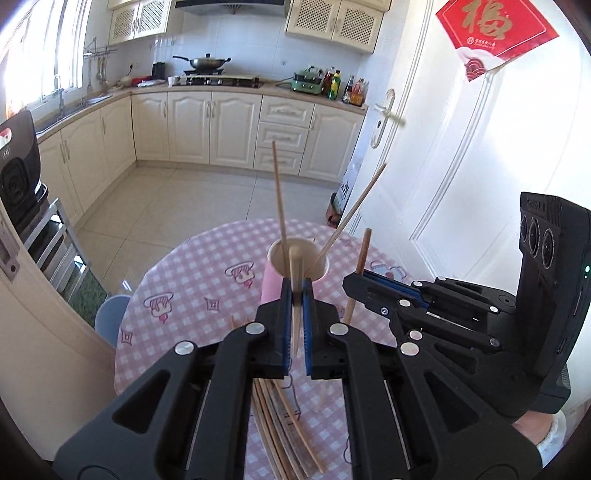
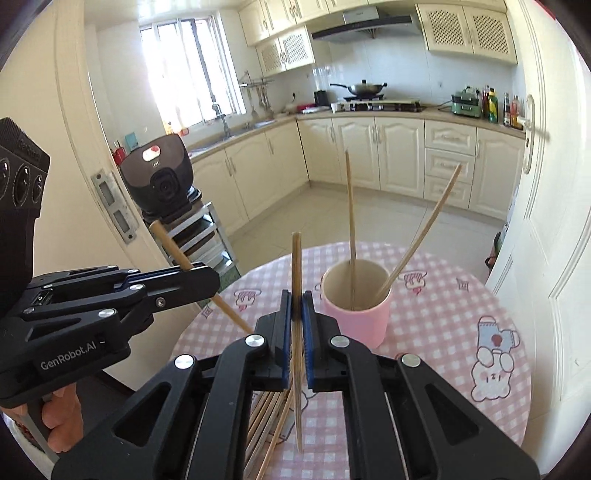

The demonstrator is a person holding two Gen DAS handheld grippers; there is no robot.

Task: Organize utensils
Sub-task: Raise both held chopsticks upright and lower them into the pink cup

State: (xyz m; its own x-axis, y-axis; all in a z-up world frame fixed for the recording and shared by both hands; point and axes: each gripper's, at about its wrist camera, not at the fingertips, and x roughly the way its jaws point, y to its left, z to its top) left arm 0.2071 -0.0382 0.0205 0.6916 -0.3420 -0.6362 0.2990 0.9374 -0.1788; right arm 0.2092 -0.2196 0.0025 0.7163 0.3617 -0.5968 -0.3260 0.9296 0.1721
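"genrobot.ai" on left gripper body (white print), "福" on red door poster

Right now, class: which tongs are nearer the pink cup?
Left. The left tongs sit at the pink cup, chopstick over its rim; the right tongs hold off beside it.

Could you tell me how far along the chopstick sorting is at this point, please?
Early on. Done: two chopsticks already stand in the pink cup. In hand: the left gripper and the right gripper each have their jaws shut on a chopstick, both near the cup but neither in it yet. Left: a pile of loose chopsticks on the checked tablecloth.
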